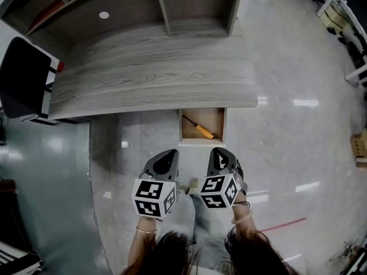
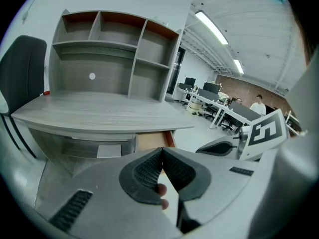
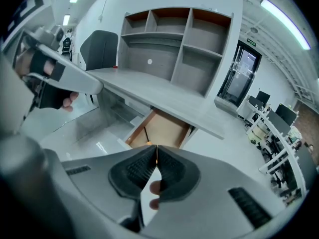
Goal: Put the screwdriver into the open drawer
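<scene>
Head view: the screwdriver [image 1: 199, 128], orange handle and dark shaft, lies slantwise on the floor of the open drawer [image 1: 213, 119], handle toward the front right and tip toward the back left. The drawer juts out from under the front edge of the grey tabletop [image 1: 155, 73], which carries nothing and is backed by a shelf unit [image 1: 189, 4]; a dark chair [image 1: 23, 79] stands at its left end.

Your left claw [image 2: 162, 156] is closed, pad against pad, with nothing between the pads. Your right claw [image 3: 156, 153] is likewise closed and empty. Both hang side by side over the floor, just short of the drawer front and apart from the screwdriver.

Step in hand, as a judgement: the placing looks complete, since the tool rests wholly inside the drawer and neither claw touches it. The task sentence asks for nothing further. If you go on to close the drawer, press a closed claw flat against its front panel and push straight in, so the drawer does not skew on its runners.
</scene>
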Demonstrator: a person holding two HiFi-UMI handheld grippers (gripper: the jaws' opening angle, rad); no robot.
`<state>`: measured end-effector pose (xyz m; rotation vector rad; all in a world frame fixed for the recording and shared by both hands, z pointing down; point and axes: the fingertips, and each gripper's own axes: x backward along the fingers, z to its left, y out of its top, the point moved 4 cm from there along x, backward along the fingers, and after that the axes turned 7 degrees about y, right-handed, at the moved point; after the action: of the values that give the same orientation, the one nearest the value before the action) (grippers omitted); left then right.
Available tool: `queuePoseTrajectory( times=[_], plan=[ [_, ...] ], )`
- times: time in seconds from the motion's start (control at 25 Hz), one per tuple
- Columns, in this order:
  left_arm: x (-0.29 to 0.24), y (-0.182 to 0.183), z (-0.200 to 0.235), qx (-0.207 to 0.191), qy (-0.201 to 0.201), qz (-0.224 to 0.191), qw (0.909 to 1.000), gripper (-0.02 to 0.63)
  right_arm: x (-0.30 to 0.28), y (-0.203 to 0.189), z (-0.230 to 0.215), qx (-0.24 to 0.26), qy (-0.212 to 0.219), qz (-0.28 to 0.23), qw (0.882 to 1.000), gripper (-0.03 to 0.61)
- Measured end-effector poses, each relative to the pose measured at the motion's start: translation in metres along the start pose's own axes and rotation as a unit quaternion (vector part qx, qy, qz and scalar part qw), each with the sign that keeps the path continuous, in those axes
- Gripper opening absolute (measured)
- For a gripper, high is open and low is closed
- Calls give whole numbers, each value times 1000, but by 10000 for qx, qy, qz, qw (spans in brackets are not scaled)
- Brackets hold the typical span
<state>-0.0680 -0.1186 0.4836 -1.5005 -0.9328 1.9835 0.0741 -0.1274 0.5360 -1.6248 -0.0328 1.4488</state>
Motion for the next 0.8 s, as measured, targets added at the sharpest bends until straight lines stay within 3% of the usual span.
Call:
queuePoseTrajectory(
  times=[0.8],
  plan=[
    [53,32,-30,-240,-182,-275,9992,17,78,23,9,-595,-348,-523,9962,28]
  ],
)
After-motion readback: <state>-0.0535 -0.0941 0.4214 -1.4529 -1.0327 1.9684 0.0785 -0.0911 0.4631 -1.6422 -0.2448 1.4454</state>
